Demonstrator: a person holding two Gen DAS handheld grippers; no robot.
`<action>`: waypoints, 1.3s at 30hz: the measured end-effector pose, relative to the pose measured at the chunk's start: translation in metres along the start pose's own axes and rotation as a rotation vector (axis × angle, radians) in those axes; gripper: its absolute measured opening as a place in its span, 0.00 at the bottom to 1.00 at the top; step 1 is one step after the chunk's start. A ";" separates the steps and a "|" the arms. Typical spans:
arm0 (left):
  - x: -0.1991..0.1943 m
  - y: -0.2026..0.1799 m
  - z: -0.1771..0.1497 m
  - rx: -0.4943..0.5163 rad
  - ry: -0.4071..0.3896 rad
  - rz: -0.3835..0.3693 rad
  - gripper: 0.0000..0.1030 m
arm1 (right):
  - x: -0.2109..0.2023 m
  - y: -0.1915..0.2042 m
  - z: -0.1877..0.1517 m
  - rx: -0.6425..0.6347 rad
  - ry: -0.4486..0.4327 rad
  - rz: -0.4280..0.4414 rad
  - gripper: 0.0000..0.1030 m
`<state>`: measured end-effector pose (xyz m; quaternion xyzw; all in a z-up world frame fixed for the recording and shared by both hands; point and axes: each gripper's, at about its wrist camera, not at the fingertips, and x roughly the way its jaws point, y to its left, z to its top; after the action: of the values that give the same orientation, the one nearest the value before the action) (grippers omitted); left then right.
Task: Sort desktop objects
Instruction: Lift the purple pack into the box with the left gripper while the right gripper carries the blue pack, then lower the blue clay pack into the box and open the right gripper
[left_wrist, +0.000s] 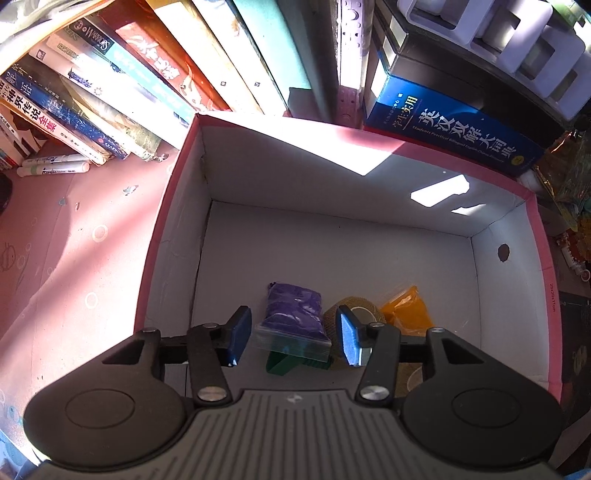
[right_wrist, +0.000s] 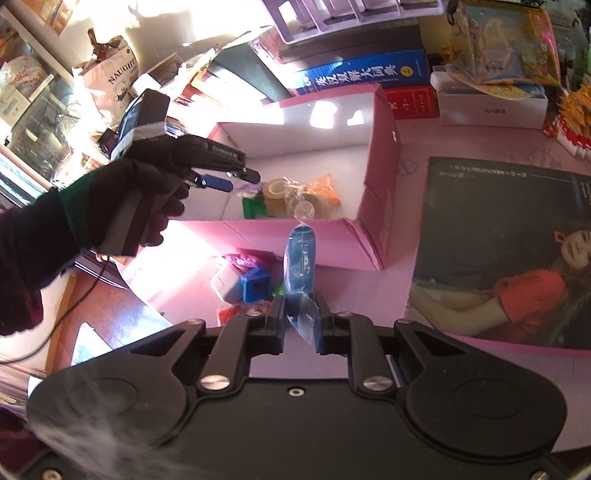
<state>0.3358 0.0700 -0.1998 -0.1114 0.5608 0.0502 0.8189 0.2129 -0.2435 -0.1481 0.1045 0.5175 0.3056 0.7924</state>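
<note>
A pink box (left_wrist: 168, 206) with white inside stands on the pink desk. In it lie a purple sand bag (left_wrist: 293, 314), a tape roll (left_wrist: 356, 312), an orange bag (left_wrist: 404, 312) and a green block (left_wrist: 280, 363). My left gripper (left_wrist: 291, 334) is open above the purple bag, inside the box; it also shows in the right wrist view (right_wrist: 236, 181). My right gripper (right_wrist: 301, 321) is shut on a blue sand bag (right_wrist: 301, 262), held in front of the box's near wall (right_wrist: 295, 240).
Books (left_wrist: 110, 92) lean left of the box, with two markers (left_wrist: 55, 166) below them. A blue dictionary (left_wrist: 454, 129) lies behind it. A magazine (right_wrist: 498, 251) lies right of the box. A blue cube (right_wrist: 256, 284), a white item (right_wrist: 225, 284) and a pink wrapper (right_wrist: 242, 260) lie in front.
</note>
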 end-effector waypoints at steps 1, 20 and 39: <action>-0.004 -0.001 -0.002 0.004 -0.007 0.004 0.47 | 0.000 0.000 0.002 0.002 -0.003 0.006 0.14; -0.111 0.007 -0.058 0.034 -0.187 -0.082 0.47 | 0.039 0.029 0.072 -0.049 -0.044 0.040 0.14; -0.151 -0.002 -0.119 0.118 -0.281 -0.078 0.47 | 0.117 0.023 0.111 -0.112 0.101 -0.065 0.14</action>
<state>0.1726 0.0463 -0.1003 -0.0768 0.4381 0.0005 0.8957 0.3351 -0.1393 -0.1764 0.0278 0.5421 0.3129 0.7794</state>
